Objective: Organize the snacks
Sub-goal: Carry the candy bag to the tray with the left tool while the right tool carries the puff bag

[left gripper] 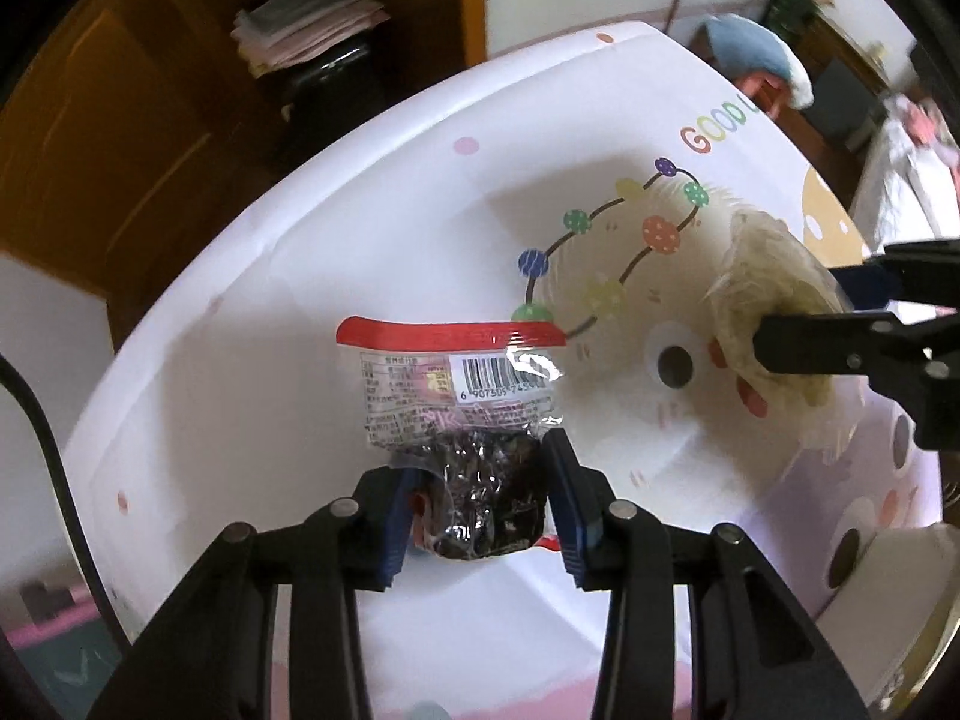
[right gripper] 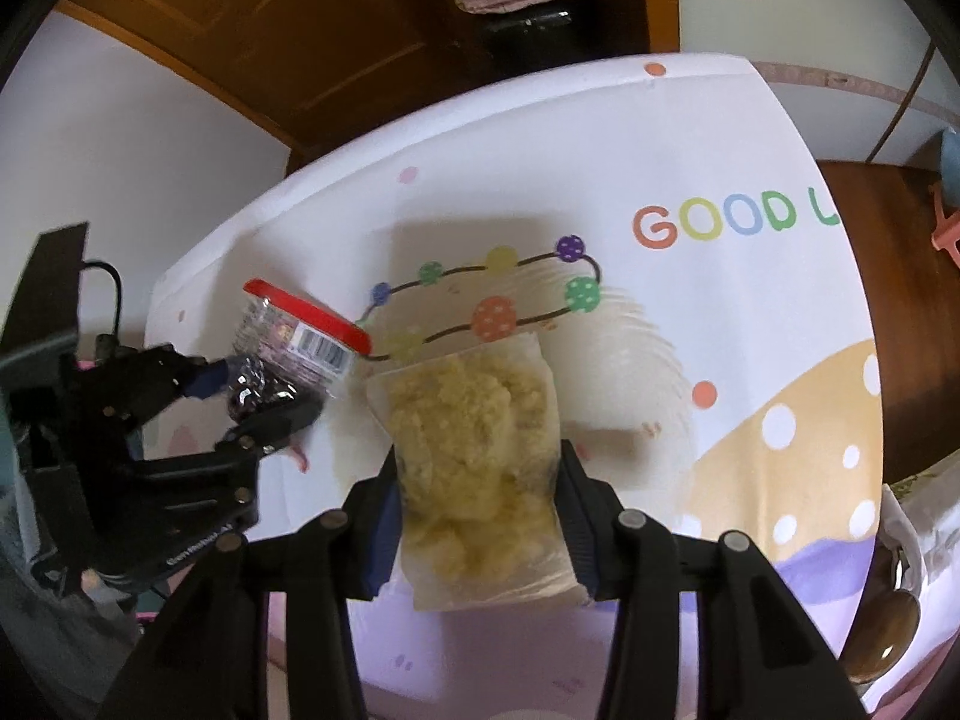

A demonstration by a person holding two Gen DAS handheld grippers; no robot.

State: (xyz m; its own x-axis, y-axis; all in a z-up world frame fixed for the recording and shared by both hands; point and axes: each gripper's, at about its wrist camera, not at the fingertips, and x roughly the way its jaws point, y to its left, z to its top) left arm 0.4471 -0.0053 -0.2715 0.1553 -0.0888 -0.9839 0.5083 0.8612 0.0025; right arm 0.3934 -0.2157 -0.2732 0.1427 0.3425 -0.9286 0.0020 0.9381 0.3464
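The left tongs (left gripper: pixel 480 504) pinch the dark lower end of a clear snack packet (left gripper: pixel 456 414) with a red top strip and a barcode, blue pads pressed against both sides — the packet is held above the desk (left gripper: pixel 300 276), its red edge pointing away from the camera. The right tongs (right gripper: pixel 480 510) grip a clear bag of pale yellow crumbly snack (right gripper: pixel 474 456) between their blue pads, likewise held over the desk. In the right wrist view the two packs sit close side by side, the red-topped one to the left, apart from each other. The desk wears a white cloth printed with coloured dotted beads and "GOOD" lettering (right gripper: pixel 714 219). Beyond it — a brown wooden cabinet (left gripper: pixel 120 138) with a stack of folded papers (left gripper: pixel 306 18) on a shelf.
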